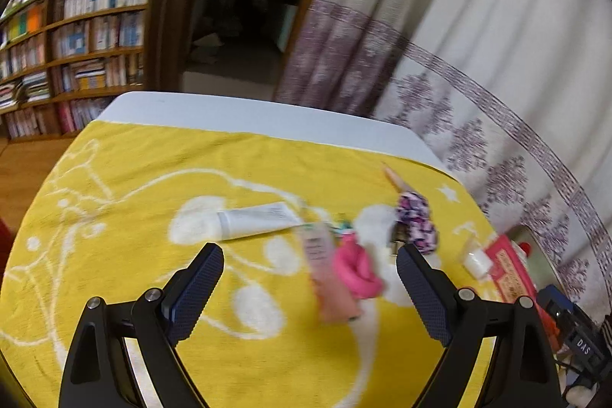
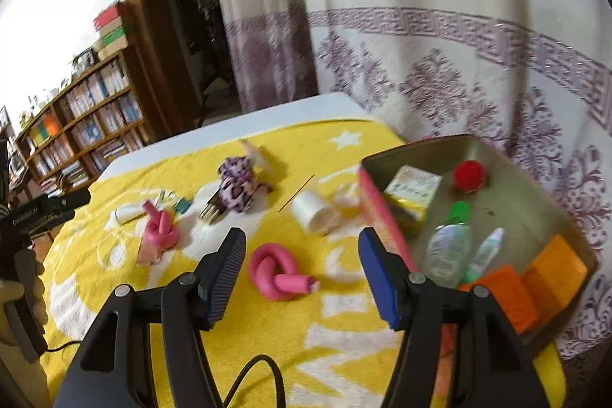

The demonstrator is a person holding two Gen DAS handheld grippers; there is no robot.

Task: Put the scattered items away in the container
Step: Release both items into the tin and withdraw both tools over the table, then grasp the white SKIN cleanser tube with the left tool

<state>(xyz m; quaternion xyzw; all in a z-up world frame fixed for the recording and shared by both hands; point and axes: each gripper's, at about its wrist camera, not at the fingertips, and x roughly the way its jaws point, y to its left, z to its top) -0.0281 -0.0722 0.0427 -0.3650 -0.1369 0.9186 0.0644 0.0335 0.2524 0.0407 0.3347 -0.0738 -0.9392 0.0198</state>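
Observation:
My left gripper [image 1: 310, 278] is open and empty above the yellow towel [image 1: 134, 255]. Between and just beyond its fingers lie a pink tube [image 1: 331, 278], a knotted pink foam curler [image 1: 355, 268] and a white tube [image 1: 256, 218]. A purple patterned scrunchie [image 1: 415, 220] lies further right. My right gripper [image 2: 302, 266] is open and empty, with a second knotted pink curler [image 2: 281, 276] on the towel between its fingers. The open tin container [image 2: 535, 201] stands at the right, holding a red-capped item, a small box, bottles and orange blocks.
A white roll [image 2: 315, 211], a thin stick [image 2: 296, 194] and a comb by the scrunchie [image 2: 237, 184] lie on the towel. A patterned curtain [image 2: 459, 64] hangs behind the table. A bookshelf [image 1: 76, 37] and a dark doorway stand at the back left.

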